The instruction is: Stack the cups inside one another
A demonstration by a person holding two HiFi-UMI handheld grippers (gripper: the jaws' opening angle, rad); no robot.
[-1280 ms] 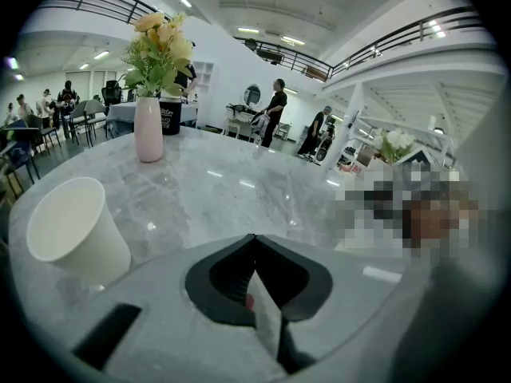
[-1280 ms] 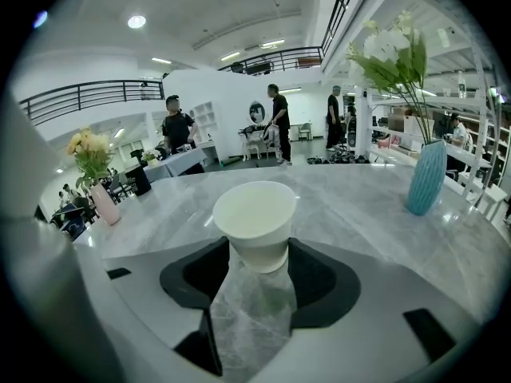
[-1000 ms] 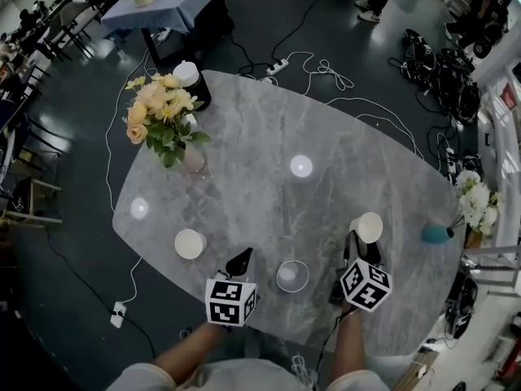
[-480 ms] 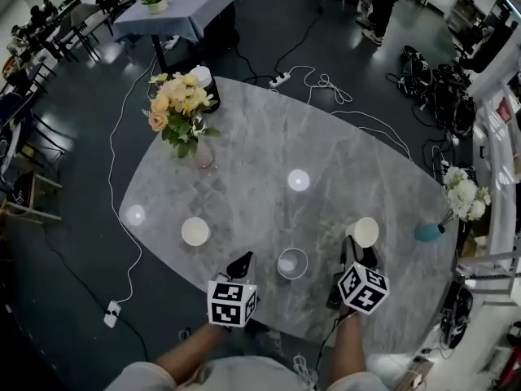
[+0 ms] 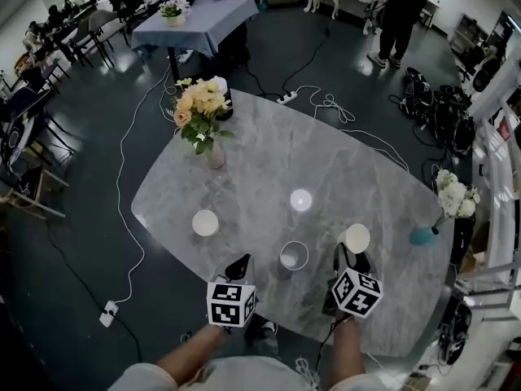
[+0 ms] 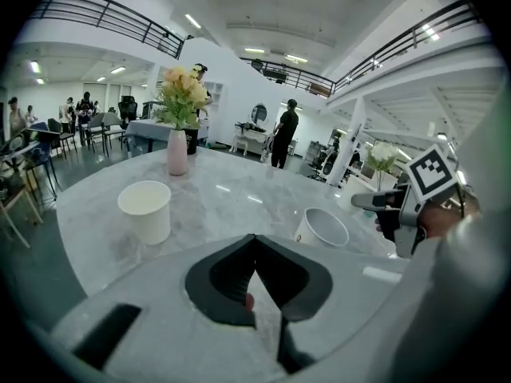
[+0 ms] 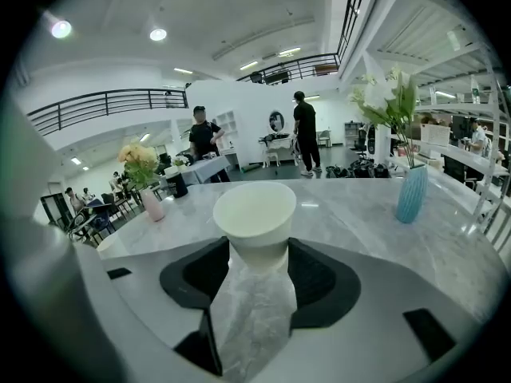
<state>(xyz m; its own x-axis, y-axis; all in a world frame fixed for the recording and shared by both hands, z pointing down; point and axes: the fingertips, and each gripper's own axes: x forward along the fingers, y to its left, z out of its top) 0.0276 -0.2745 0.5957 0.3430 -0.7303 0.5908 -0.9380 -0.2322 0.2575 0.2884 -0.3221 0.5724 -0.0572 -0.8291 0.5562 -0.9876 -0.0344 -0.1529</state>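
Three paper cups are in sight. A white cup [image 5: 205, 222] [image 6: 146, 211] stands alone on the marble table [image 5: 244, 153], left of centre. An empty second cup [image 5: 294, 256] [image 6: 326, 228] stands near the front edge between my two grippers. My left gripper [image 5: 239, 265] [image 6: 254, 239] sits just left of it, jaws shut on nothing. The third cup [image 5: 356, 238] [image 7: 255, 218] is upright between the jaws of my right gripper [image 5: 348, 257] [image 7: 255, 250], which is shut on its lower half. That gripper is right of the middle cup.
A pink vase of yellow flowers [image 5: 201, 108] [image 6: 177, 152] stands at the table's far left beside a dark jar [image 5: 220, 88]. A blue vase [image 5: 422, 235] [image 7: 409, 193] with white flowers stands by the right edge. Cables cross the floor; people stand beyond.
The head view has pulled back and tilted up, so the table looks smaller and farther. My right gripper with its cup sits slightly closer to the middle cup. The left gripper stays put.
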